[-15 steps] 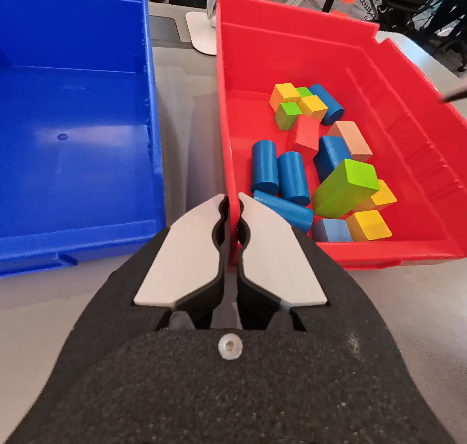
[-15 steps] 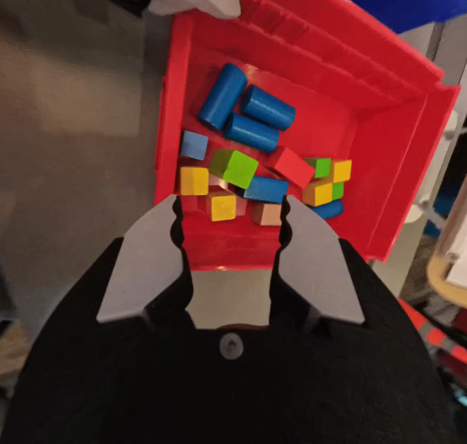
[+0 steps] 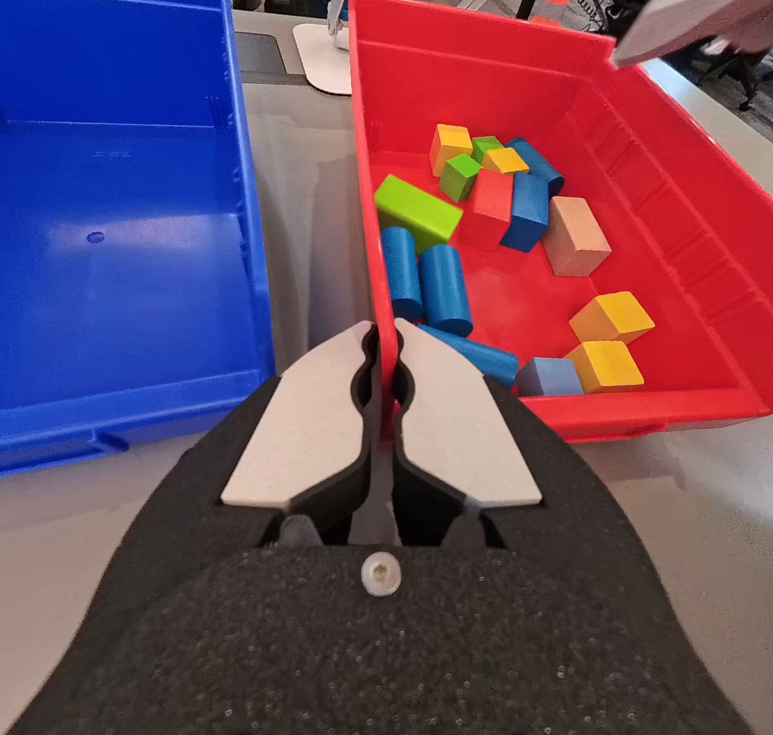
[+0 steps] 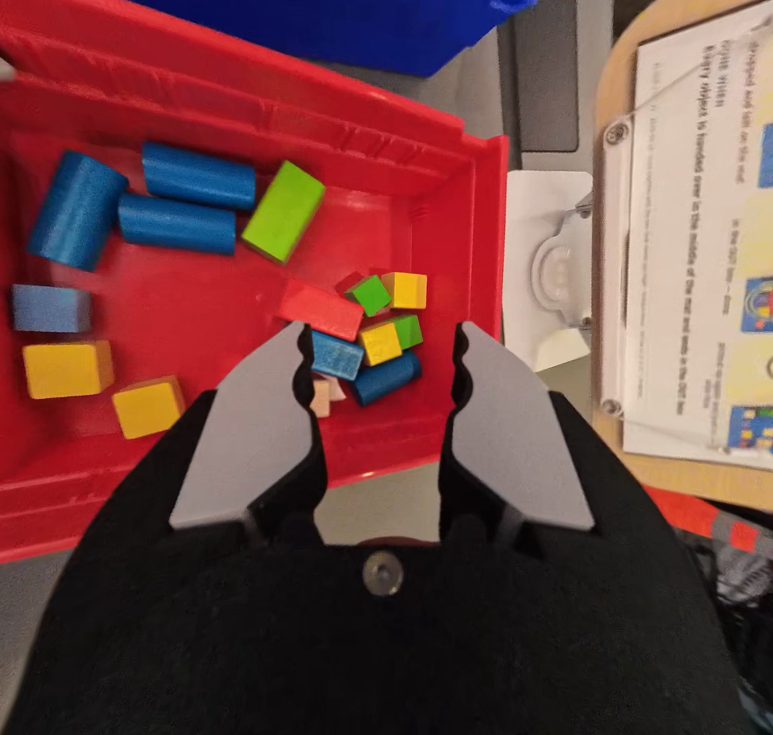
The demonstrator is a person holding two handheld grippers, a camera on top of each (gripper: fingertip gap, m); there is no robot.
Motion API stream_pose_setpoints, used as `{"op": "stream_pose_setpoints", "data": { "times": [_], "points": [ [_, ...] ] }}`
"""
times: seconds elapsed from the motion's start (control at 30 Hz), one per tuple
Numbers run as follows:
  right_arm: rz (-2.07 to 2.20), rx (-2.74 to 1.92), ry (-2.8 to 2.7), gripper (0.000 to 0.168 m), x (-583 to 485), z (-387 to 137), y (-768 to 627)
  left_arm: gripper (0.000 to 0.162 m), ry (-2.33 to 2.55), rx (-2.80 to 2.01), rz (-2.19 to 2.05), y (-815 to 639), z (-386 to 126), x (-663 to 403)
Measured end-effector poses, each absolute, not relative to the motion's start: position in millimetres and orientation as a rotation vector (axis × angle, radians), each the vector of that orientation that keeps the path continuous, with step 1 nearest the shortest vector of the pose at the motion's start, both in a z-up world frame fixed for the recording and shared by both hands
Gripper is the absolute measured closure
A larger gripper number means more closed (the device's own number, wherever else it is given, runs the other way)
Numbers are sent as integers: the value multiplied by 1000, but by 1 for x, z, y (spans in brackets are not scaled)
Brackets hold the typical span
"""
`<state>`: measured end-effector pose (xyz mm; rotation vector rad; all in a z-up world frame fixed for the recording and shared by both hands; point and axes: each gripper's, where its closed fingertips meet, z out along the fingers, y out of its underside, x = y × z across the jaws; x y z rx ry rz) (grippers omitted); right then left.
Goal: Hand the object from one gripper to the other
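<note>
1. The right gripper (image 4: 382,330) hangs over the red bin (image 4: 251,100) with its jaws wide apart and nothing in them. No block is picked up yet: the task's object is still in the bin, probably one from the cluster of small blocks (image 4: 368,296) between and just ahead of the jaw tips.
2. That cluster is tightly packed. A blue block (image 4: 336,359) sits against the inner face of one jaw, touching a yellow cube (image 4: 380,343) and a blue cylinder (image 4: 387,376). Closing here could trap two pieces at once, or catch one by a corner so that it twists out.
3. The cylinder is round and may roll out of a grip that lands off its centre.
4. The left gripper (image 3: 385,330) has its jaws nearly closed, with the bin's side wall running between them. It appears to be pinching that wall, so it cannot receive anything until it releases.
5. If the left jaws tug or let go abruptly, the bin may slide on the table (image 3: 669,506) and shift the blocks under the right jaws.
6. The blue bin (image 3: 125,171) lies just outside the left jaws, so a wide swing could knock it.
</note>
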<state>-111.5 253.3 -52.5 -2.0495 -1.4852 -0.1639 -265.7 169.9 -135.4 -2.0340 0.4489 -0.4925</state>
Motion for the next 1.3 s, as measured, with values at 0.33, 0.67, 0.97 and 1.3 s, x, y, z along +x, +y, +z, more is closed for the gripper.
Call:
{"op": "stream_pose_setpoints", "data": {
  "times": [0.33, 0.67, 0.97, 1.3],
  "points": [
    [129, -2076, -448, 96, -82, -84, 101, 158, 435, -2032, -468, 170, -135, -265],
    [-31, -2159, -106, 155, -66, -118, 119, 158, 441, -2026, -407, 174, -113, -244],
    [-258, -1854, -73, 163, -32, -25, 114, 158, 371, -1868, -459, 163, -59, -214],
    [-156, -1915, -27, 163, -31, -47, 113, 158, 404, -1882, -400, 165, -67, -217]
  ]
}}
